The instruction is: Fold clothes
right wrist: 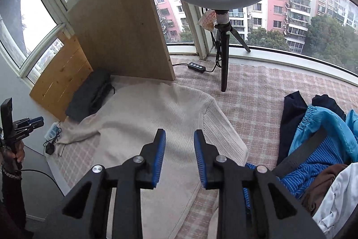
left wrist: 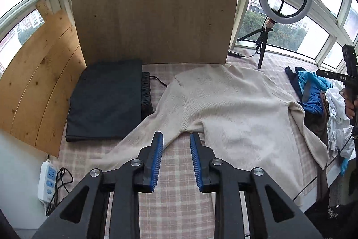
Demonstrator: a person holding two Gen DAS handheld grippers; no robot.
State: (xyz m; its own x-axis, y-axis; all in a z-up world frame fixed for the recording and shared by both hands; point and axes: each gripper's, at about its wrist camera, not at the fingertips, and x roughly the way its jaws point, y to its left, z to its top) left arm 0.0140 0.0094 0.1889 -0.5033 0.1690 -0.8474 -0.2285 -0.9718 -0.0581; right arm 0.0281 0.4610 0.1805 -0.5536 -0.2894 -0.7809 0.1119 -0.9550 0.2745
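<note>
A cream ribbed sweater (left wrist: 230,104) lies spread flat on the pink checked cloth (left wrist: 174,171), sleeves angled out to both sides. My left gripper (left wrist: 176,138) hovers open over the armpit where the left sleeve meets the body, nothing between its blue pads. In the right wrist view the same sweater (right wrist: 156,113) fills the middle, and my right gripper (right wrist: 179,134) hangs open above its right shoulder and sleeve. The other hand-held gripper (right wrist: 26,124) shows at the far left there, held by a hand.
A folded black garment (left wrist: 107,100) lies left of the sweater. A heap of unfolded clothes (right wrist: 322,145), blue, brown and white, sits to the right. A ring light on a tripod (right wrist: 223,37) and a wooden board (left wrist: 154,6) stand behind. A power strip (left wrist: 47,180) lies at the left edge.
</note>
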